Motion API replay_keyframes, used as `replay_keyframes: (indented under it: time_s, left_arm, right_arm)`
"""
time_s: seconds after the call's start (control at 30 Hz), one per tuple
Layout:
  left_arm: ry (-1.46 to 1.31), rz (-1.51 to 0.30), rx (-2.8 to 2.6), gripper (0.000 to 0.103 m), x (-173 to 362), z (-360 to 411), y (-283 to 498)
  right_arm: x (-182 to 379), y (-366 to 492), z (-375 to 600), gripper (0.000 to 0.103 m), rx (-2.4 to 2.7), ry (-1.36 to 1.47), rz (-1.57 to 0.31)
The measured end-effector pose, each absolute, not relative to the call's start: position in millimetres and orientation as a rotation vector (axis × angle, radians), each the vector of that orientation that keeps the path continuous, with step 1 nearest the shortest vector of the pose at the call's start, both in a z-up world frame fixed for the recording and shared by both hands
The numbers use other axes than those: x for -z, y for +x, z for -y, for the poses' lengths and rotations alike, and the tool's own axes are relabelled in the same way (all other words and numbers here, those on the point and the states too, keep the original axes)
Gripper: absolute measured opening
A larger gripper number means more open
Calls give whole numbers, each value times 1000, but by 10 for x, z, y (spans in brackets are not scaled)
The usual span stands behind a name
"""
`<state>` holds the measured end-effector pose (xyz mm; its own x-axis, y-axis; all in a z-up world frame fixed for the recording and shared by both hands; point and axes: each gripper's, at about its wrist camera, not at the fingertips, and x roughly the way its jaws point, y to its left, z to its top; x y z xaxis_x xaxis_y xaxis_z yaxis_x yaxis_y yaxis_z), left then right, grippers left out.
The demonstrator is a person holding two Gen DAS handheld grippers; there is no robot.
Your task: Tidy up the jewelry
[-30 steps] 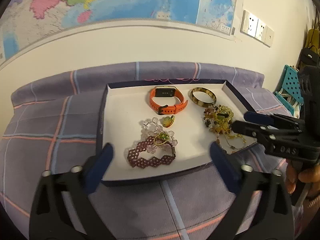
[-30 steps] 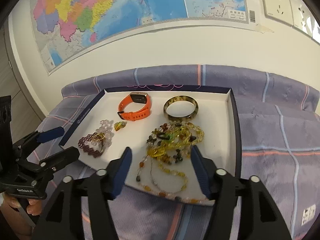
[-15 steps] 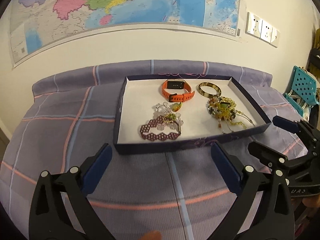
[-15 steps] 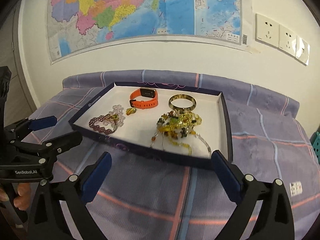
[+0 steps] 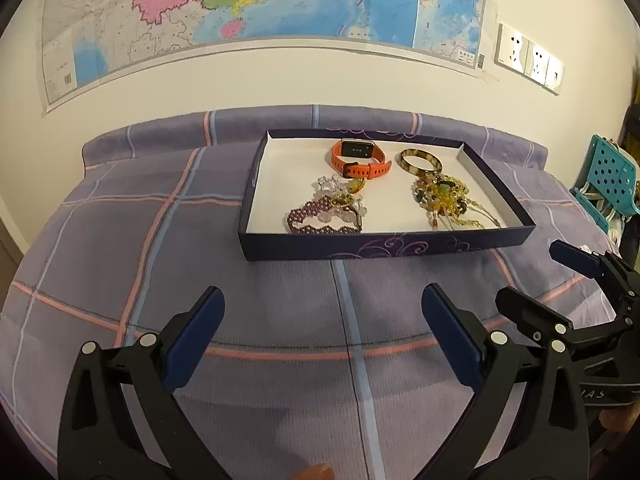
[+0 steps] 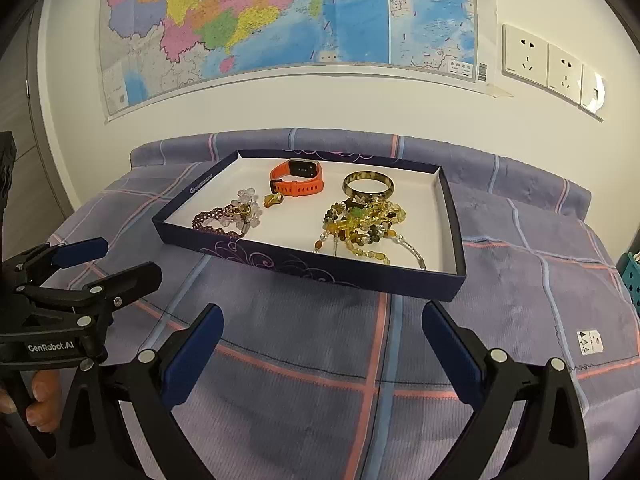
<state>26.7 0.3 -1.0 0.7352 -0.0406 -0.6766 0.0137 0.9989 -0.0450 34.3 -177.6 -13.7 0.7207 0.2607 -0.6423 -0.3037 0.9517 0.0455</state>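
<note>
My left gripper hangs over the purple checked bedspread with its blue-padded jaws spread wide and nothing between them, well short of the tray. In my right wrist view the same tool shows at the far left, gripped by my left hand, of which only the fingertips show. The tray is a shallow dark blue box lid with a white inside, lying flat on the bedspread near the wall, and all the jewelry sits in it. At its left front lies a dark purple beaded bracelet, touching a clear crystal bracelet just behind it, with a small amber pendant beside that. Toward the back, near the middle, rests an orange watch, its band closed in a loop. To its right, a tortoiseshell bangle lies flat, and just in front of the bangle a tangle of yellow and amber bead necklaces spreads toward the tray's right front corner. My right gripper also hovers over the bedspread, near the tray's front wall but apart from it; its jaws have just been opening, now stand at their widest, and are empty. Behind everything a coloured map hangs on the pale wall, with white wall sockets to its right.
</note>
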Motion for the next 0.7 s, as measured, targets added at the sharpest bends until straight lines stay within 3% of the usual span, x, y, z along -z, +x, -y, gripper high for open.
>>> replay_keyframes:
  time_s: [0.7]
  left_arm:
    - [-7,-715,8,97,-45,38,186]
  right_arm:
    - [154,274,1783,96,-291,-53,-717]
